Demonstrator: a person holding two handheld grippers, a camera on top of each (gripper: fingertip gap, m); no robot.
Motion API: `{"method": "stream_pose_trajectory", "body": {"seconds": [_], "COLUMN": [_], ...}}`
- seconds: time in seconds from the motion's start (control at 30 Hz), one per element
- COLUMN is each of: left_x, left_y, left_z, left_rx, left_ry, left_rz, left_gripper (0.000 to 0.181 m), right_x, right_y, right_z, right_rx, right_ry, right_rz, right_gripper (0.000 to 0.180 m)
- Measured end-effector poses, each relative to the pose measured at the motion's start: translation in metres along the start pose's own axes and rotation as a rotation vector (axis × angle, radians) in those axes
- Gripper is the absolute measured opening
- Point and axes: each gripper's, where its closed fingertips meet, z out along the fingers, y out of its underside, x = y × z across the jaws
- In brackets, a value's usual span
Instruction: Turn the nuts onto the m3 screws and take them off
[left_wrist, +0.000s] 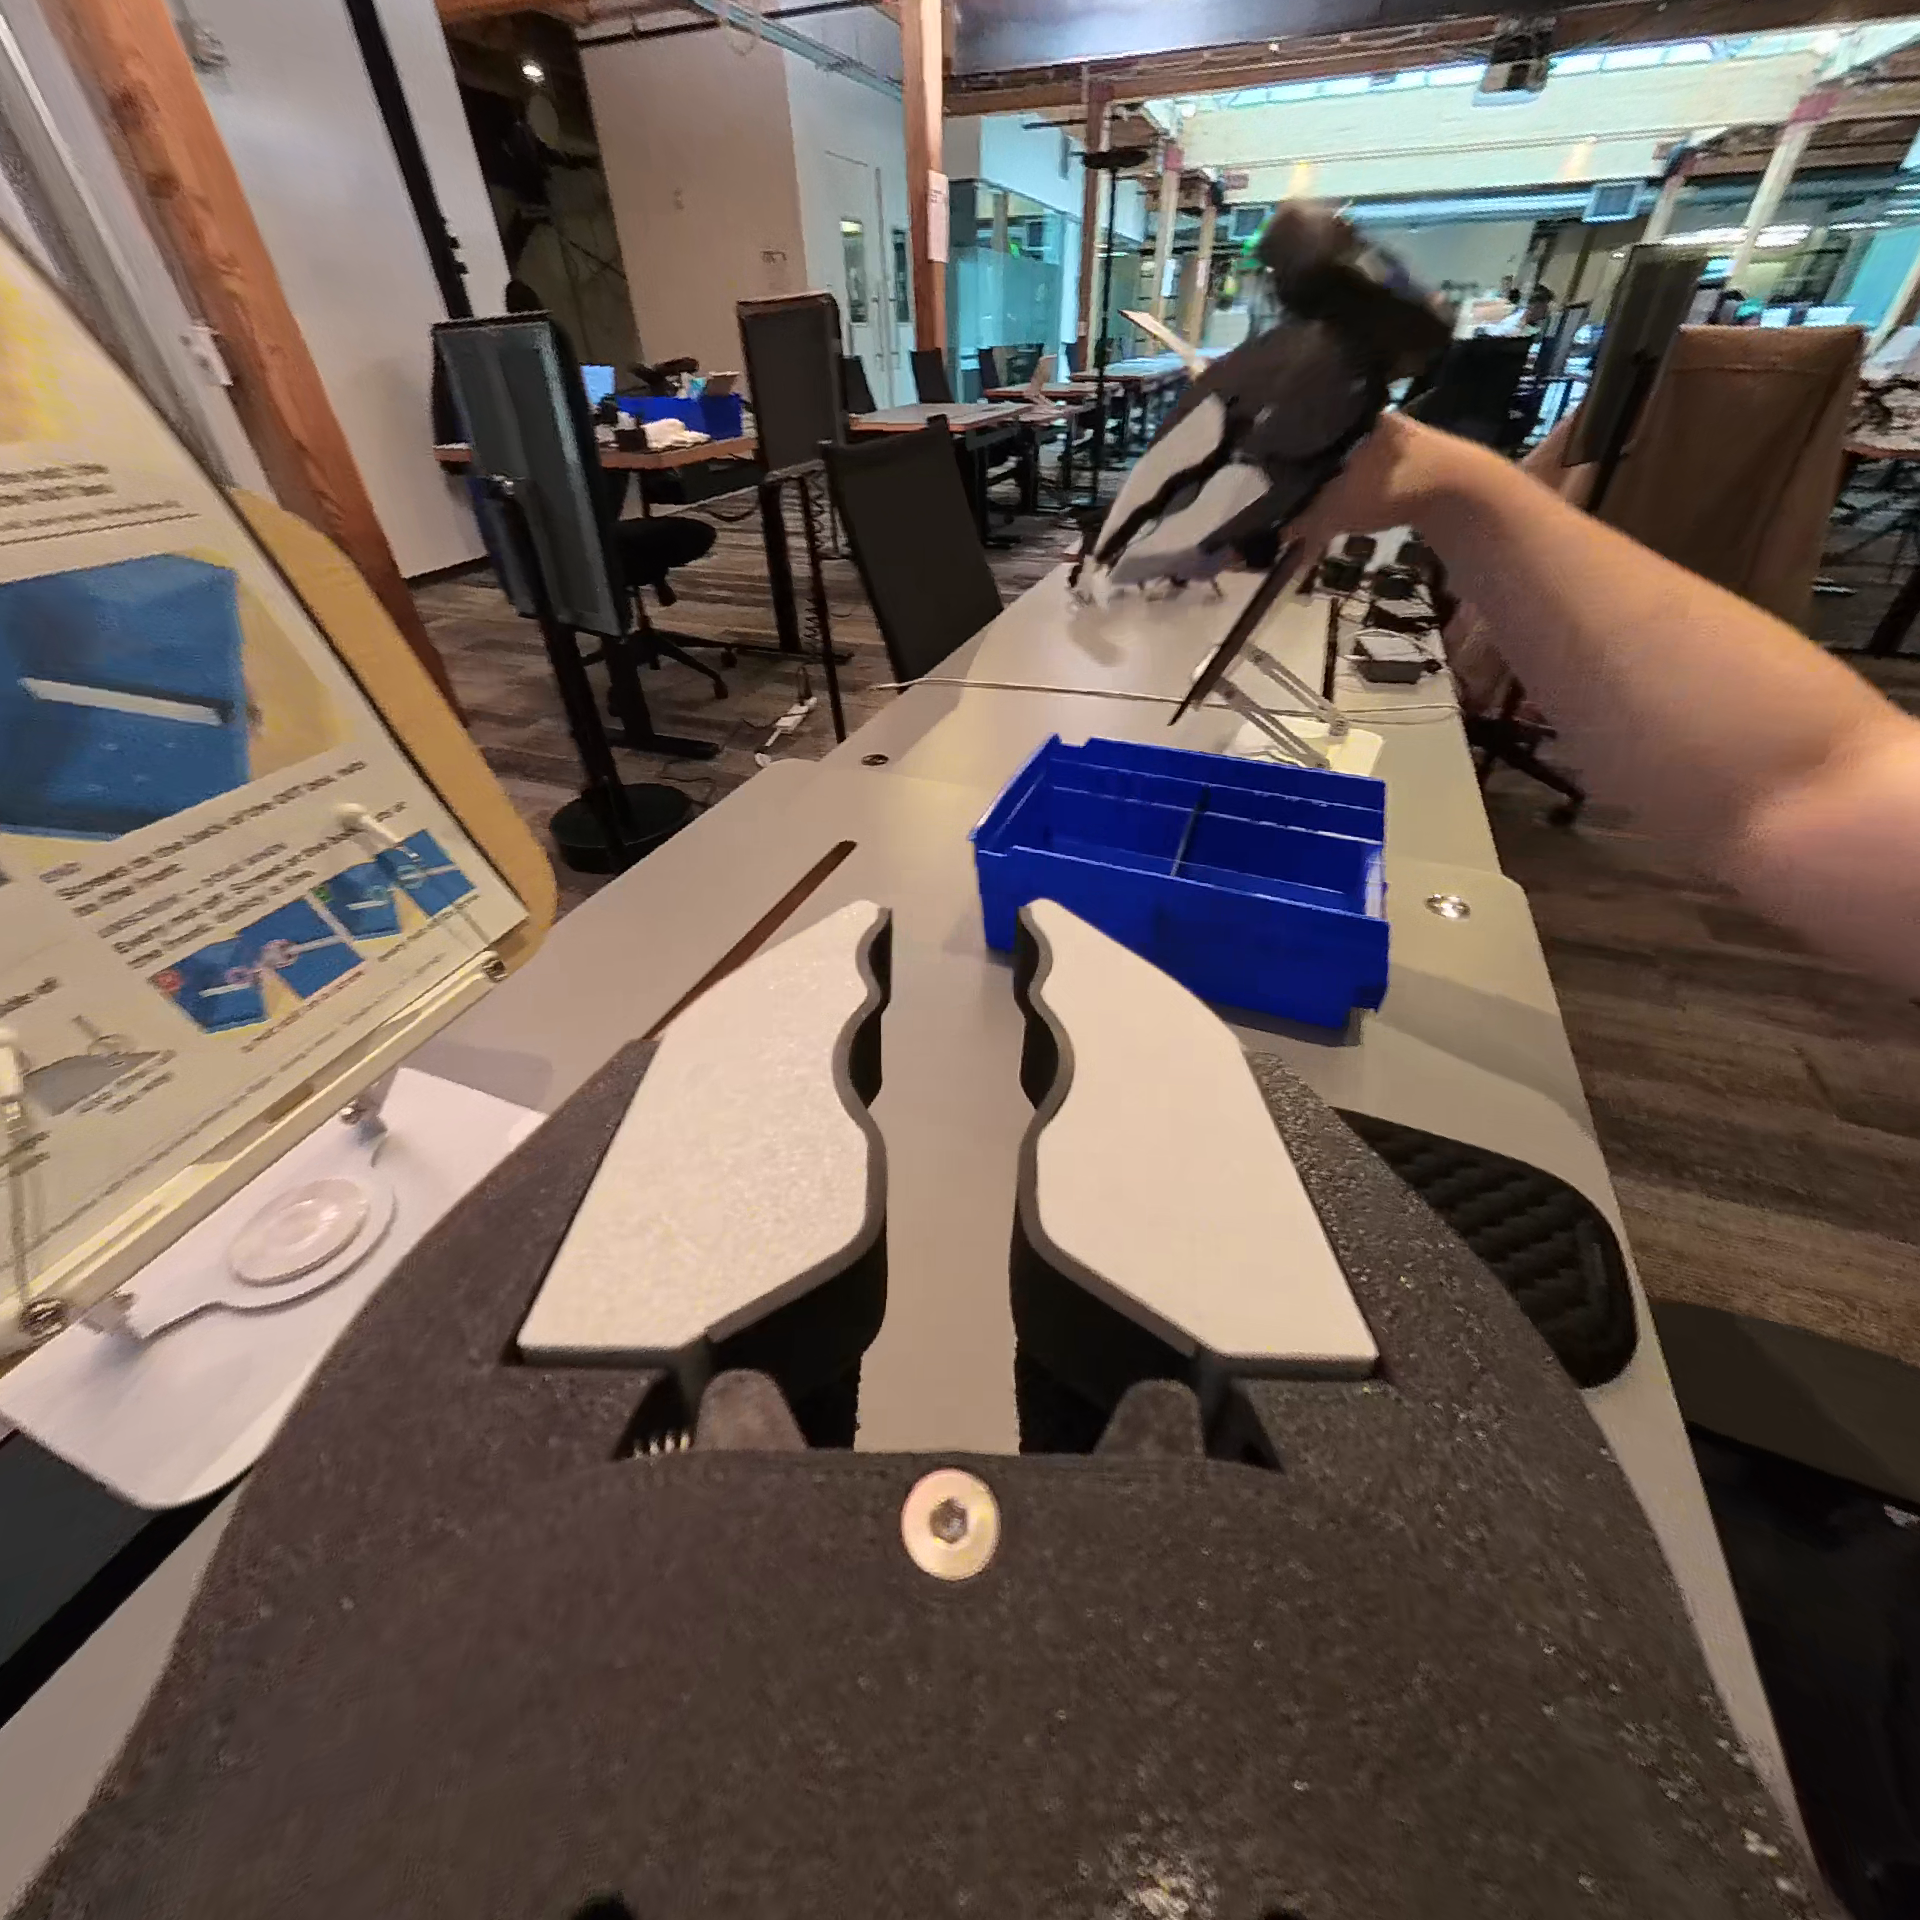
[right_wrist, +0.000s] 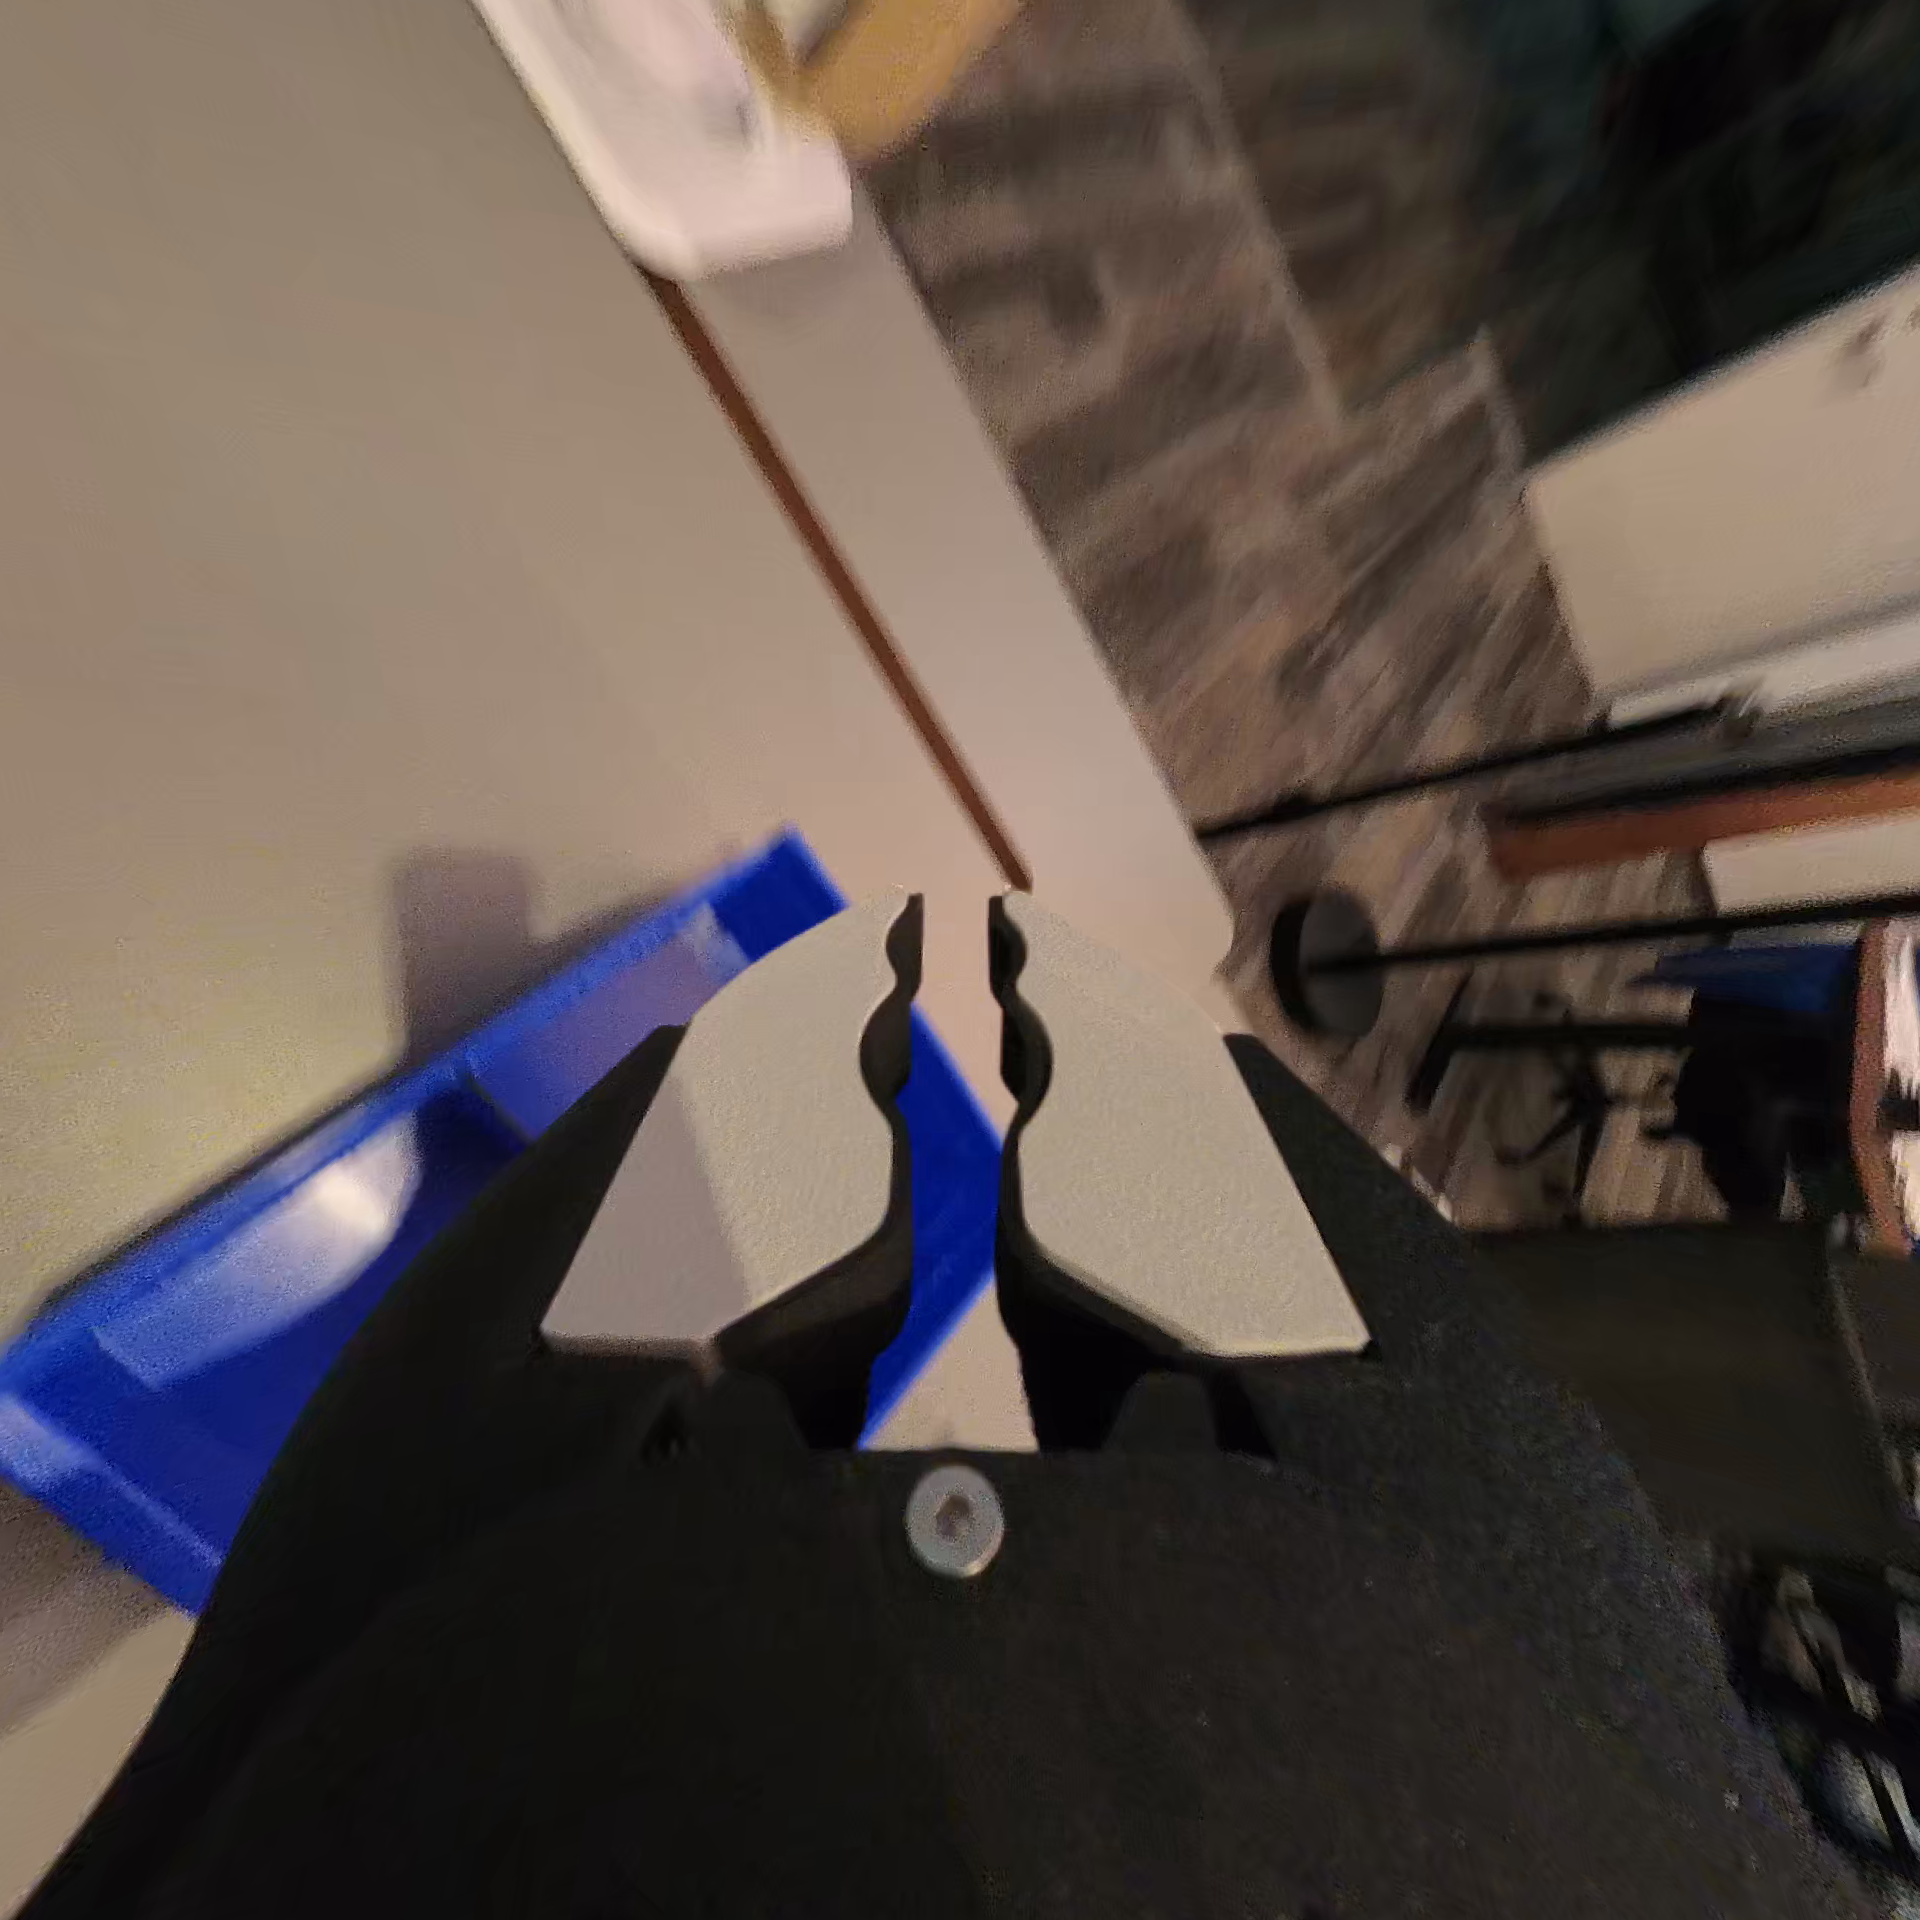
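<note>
The left gripper (left_wrist: 951, 920) is held low over the grey table (left_wrist: 727, 852), its jaws spread with nothing between them. Just ahead, at about one o'clock, a blue compartment bin (left_wrist: 1184, 894) is seen on the table; whether nuts or screws lie in its compartments cannot be told. At nine o'clock an instruction board on a stand (left_wrist: 208, 831) is propped at the table edge. Farther off, at one o'clock, the right gripper (left_wrist: 1101, 577) is held raised above the table by a bare forearm (left_wrist: 1621, 665), in front of a tilted stand (left_wrist: 1262, 675).

In the blurred right wrist view, the right gripper (right_wrist: 954, 914) is shown with jaws slightly parted and empty, the blue bin (right_wrist: 312, 1226) at eight o'clock beneath it.
</note>
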Motion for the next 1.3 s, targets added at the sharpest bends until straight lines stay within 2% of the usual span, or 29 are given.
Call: {"method": "stream_pose_trajectory", "body": {"seconds": [0.13,0.27,0.4,0.53,0.63,0.77,0.87,1.03,1.3], "left_x": [-0.017,-0.027,-0.031,-0.03,-0.036,-0.049,-0.052,-0.053,-0.056], "left_y": [-0.004,-0.011,-0.017,-0.022,-0.024,-0.021,-0.019,-0.02,-0.018], "left_z": [-0.014,-0.029,-0.041,-0.049,-0.058,-0.069,-0.072,-0.071,-0.072], "left_rx": [0.018,0.053,0.082,0.102,0.111,0.102,0.107,0.132,0.106], "left_ry": [-0.088,-0.151,-0.194,-0.203,-0.242,-0.304,-0.289,-0.251,-0.265], "left_rz": [0.003,0.0,0.003,0.001,0.002,-0.008,-0.039,-0.083,-0.119], "left_gripper": [0.022,0.022,0.021,0.02,0.02,0.019,0.019,0.018,0.015], "right_x": [-0.027,-0.066,-0.11,-0.163,-0.195,-0.211,-0.222,-0.204,-0.18], "right_y": [-0.109,-0.197,-0.262,-0.299,-0.316,-0.325,-0.324,-0.31,-0.293], "right_z": [-0.024,-0.033,-0.038,-0.03,-0.014,0.01,0.021,0.036,0.034], "right_rx": [0.297,0.583,0.902,1.063,1.077,1.06,1.037,1.011,1.056], "right_ry": [-0.015,-0.075,-0.169,-0.299,-0.335,-0.322,-0.422,-0.38,-0.413], "right_rz": [-0.025,0.007,0.118,0.156,0.139,0.126,0.127,0.182,0.297], "right_gripper": [0.013,0.013,0.012,0.012,0.012,0.011,0.011,0.01,0.009]}}
